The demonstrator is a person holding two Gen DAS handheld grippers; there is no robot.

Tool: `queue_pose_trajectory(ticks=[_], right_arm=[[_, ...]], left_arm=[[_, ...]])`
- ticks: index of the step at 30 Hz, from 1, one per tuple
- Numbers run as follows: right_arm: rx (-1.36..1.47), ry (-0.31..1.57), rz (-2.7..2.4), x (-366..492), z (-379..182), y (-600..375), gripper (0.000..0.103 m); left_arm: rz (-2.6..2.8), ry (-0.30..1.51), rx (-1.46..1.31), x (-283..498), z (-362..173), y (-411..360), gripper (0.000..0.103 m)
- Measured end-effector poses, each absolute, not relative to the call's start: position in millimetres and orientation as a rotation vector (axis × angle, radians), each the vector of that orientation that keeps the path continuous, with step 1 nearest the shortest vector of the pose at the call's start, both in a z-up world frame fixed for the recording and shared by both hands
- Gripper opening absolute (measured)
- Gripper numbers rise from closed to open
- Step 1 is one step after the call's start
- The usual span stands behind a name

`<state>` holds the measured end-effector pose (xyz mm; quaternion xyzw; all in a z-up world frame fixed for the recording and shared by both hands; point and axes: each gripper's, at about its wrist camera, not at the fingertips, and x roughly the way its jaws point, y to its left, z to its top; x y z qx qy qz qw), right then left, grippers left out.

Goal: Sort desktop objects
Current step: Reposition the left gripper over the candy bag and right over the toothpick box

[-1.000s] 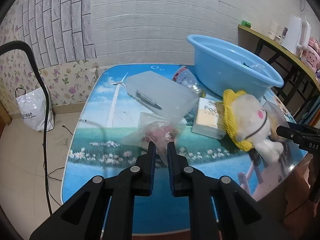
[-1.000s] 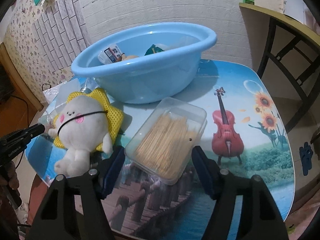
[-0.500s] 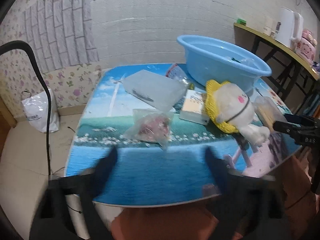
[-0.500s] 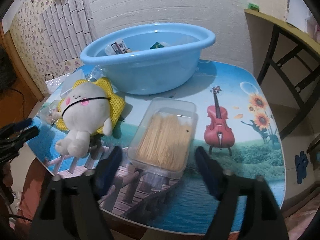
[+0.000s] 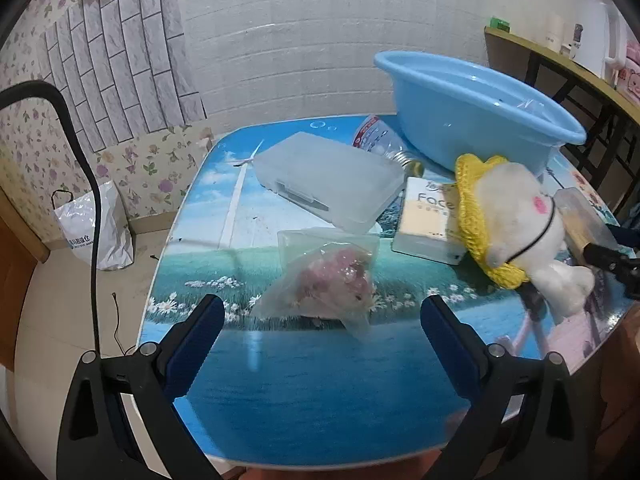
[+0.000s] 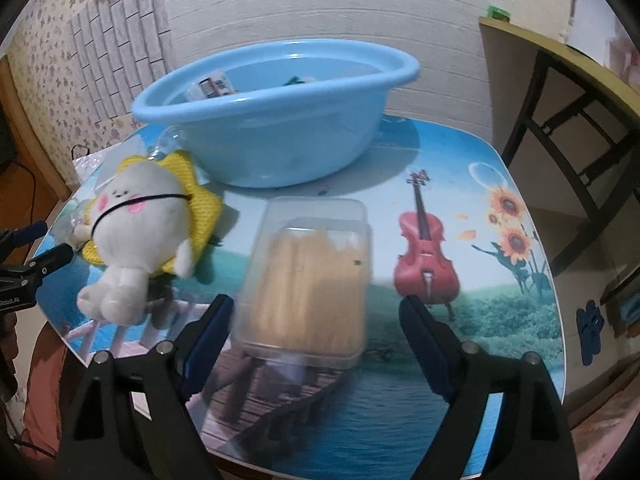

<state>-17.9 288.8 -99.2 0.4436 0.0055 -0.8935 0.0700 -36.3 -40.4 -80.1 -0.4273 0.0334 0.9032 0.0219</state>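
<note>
Currently both grippers are hovering over the near edge of the table (image 5: 320, 392), jaws spread wide, nothing between the pads.

Left gripper (image 5: 320, 312) is sitting just short of a clear plastic bag (image 5: 328, 276) with pink bits inside, lying flat on the tabletop. Beyond the bag a frosted plastic case (image 5: 328, 180) is lying flat, with a cream "Face" box (image 5: 428, 220) beside it to the right. A plush toy (image 5: 520, 236) on a yellow knitted pad is leaning against that box. A clear bottle (image 5: 380, 138) is lying behind the case, next to the blue basin (image 5: 472, 120) at the far right.

Right gripper (image 6: 316, 312) is framing the near end of a clear toothpick box (image 6: 308, 276), fingers flanking it but not touching. Same plush toy (image 6: 136, 216) is lying left of it. Blue basin (image 6: 280, 128) is sitting behind both, a few small items inside, too blurred to identify.
</note>
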Motion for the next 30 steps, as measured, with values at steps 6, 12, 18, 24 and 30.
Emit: queue_pose_trajectory(ticks=[6, 12, 18, 24, 30], right_arm=[[1.309, 0.001, -2.737, -21.3, -93.7, 301.7, 0.085], [1.274, 0.036, -2.686, -27.0, -96.3, 288.2, 0.085], [1.289, 0.082, -2.659, -33.3, -108.5, 280.4, 0.085], [1.268, 0.098, -2.675, -34.2, -115.0, 282.4, 0.087], [1.246, 0.080, -2.706, -37.4, -120.5, 286.1, 0.103]], left_arm=[[2.770, 0.076, -1.340, -43.5, -87.7, -37.6, 0.099], [2.746, 0.087, -1.321, -48.0, -91.2, -29.6, 0.099], [2.731, 0.039, -1.351, -51.8, -98.0, -32.2, 0.099], [2.754, 0.038, -1.320, -52.2, -101.3, -32.4, 0.103], [2.819, 0.021, -1.226, -43.3, -103.6, -30.8, 0.103]])
